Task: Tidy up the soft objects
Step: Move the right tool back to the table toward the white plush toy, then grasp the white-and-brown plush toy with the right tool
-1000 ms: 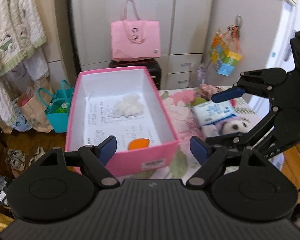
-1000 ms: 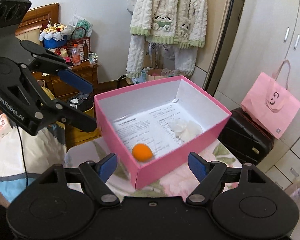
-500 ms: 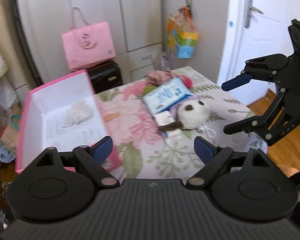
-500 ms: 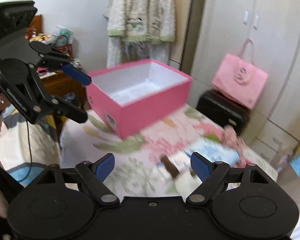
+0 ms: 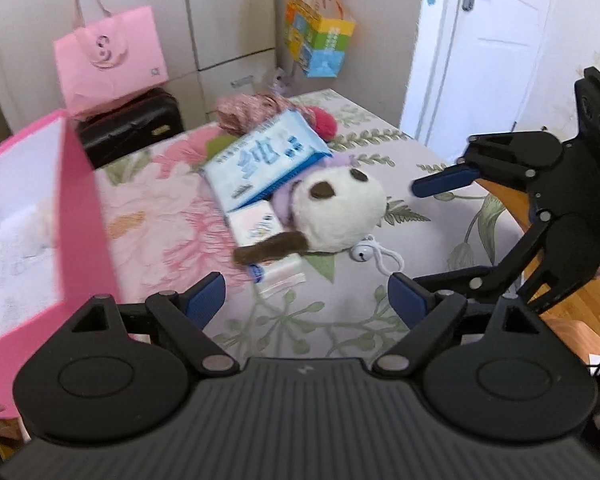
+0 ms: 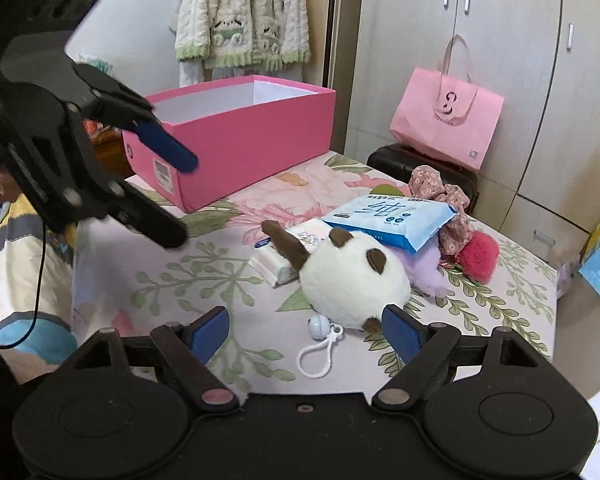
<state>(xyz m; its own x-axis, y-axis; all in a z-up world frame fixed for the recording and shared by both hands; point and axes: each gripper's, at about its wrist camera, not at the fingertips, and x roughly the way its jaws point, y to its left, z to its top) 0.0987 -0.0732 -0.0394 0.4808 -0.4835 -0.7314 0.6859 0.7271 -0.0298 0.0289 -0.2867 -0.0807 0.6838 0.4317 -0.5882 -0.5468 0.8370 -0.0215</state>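
Observation:
A white plush toy point(image 6: 352, 280) with brown ears lies on the floral tablecloth point(image 6: 180, 280), its bell point(image 6: 315, 327) and white loop toward me. Behind it lie a blue wipes pack point(image 6: 392, 216), a small tissue pack point(image 6: 276, 260), a floral scrunchie point(image 6: 440, 192) and a red pompom point(image 6: 478, 256). My right gripper point(image 6: 305, 328) is open just short of the toy, with nothing between its fingers. My left gripper point(image 5: 306, 300) is open and empty, nearer the tissue pack point(image 5: 260, 228), with the plush toy point(image 5: 340, 208) beyond it. The pink box point(image 6: 240, 140) stands open at the table's far left.
A pink paper bag point(image 6: 448, 120) sits on a black suitcase point(image 6: 396, 160) behind the table, before white wardrobes. A knitted cardigan point(image 6: 244, 20) hangs on the wall. A colourful bag point(image 5: 320, 40) hangs beside a white door point(image 5: 492, 40). The table's right edge drops to a wooden floor.
Both grippers have swung away from the pink box and come down toward the pile of soft things. The plush toy now lies close in front of both. Both jaws stand slightly wider.

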